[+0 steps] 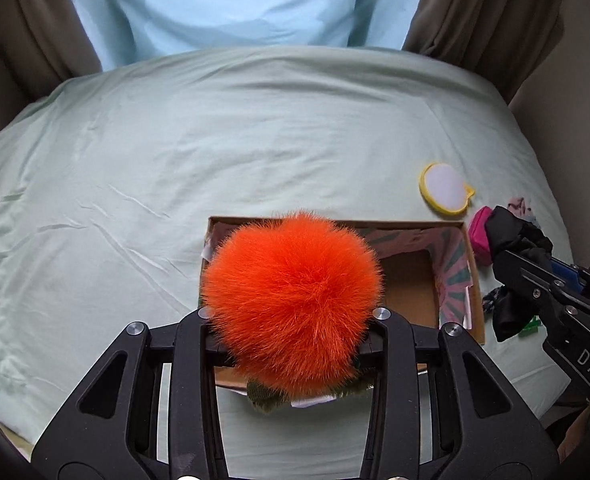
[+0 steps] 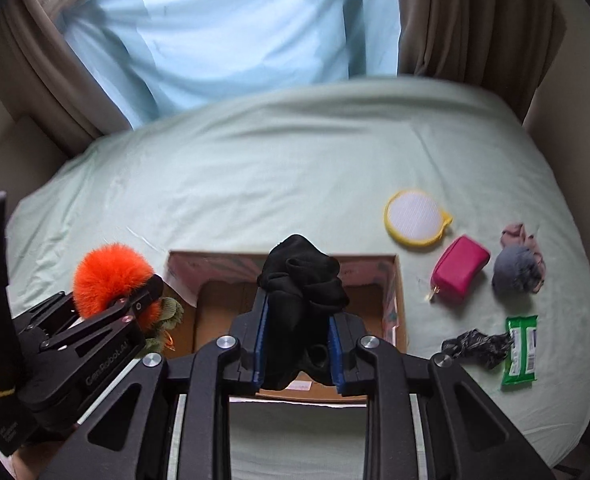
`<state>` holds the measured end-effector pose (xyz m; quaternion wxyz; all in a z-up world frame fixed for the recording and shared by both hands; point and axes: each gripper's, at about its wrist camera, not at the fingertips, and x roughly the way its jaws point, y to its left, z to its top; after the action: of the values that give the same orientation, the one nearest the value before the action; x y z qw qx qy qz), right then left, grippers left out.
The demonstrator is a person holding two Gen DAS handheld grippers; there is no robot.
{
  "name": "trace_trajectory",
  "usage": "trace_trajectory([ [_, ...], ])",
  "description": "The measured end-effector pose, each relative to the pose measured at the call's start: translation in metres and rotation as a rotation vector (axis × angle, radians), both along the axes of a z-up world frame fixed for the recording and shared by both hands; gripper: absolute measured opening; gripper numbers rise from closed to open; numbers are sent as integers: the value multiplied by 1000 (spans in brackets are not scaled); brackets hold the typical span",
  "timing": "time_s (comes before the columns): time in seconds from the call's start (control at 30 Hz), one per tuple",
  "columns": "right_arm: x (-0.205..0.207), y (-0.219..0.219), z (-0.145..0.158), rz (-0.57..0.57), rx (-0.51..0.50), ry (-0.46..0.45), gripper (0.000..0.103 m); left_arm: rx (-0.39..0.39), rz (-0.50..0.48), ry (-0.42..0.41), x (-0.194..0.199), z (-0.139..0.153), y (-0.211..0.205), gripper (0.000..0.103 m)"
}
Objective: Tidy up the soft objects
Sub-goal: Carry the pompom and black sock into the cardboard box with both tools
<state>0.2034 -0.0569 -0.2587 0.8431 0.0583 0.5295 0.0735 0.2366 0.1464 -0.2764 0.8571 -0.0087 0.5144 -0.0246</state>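
- Orange pompom (image 1: 293, 304) is pinched by the left hand-held gripper (image 1: 291, 344), above the cardboard box (image 1: 473, 264).
- Black cloth (image 2: 301, 292) is clamped by the right hand-held gripper (image 2: 297, 352), over the same box.
- Pink pouch (image 2: 459, 268) and yellow-rimmed pad (image 2: 415, 218) are seen right of it on the bed (image 2: 255, 184).

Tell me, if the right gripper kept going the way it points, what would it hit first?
Probably the open cardboard box: the right gripper, holding black cloth, points down at its bare bottom, though depth is unclear.
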Motion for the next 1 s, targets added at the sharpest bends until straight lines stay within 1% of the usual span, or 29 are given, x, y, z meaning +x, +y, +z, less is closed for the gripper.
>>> trace_trajectory([
  [0.17,36,4,-51,-8,19,174,23,4,-11,109,25,-43,-4,33],
  [0.3,63,1,-93,-19,33,293,23,18,-32,201,46,-78,-7,33],
  [0.43,79,3,-128,-14,33,399,23,25,-53,293,62,-111,-13,33],
  [0.57,86,7,-153,-9,59,478,23,23,-90,409,68,-143,-22,33],
  [0.7,90,6,-168,-13,83,538,23,33,-131,457,67,-159,-31,33],
  [0.77,93,5,-173,-10,87,554,23,33,-148,467,68,-161,-34,34],
  [0.8,94,5,-175,-4,95,567,24,32,-157,471,69,-161,-36,38],
  [0.83,94,5,-176,0,98,566,26,33,-167,482,70,-162,-37,60],
  [0.87,94,4,-176,-6,92,553,43,29,-177,490,70,-162,-39,103],
  [0.9,94,3,-176,-20,91,536,60,29,-184,486,70,-160,-40,101],
  [0.93,96,1,-177,-27,105,525,101,37,-190,482,70,-158,-42,103],
  [1.0,95,-3,-177,-34,103,512,103,37,-203,480,68,-157,-43,103],
])
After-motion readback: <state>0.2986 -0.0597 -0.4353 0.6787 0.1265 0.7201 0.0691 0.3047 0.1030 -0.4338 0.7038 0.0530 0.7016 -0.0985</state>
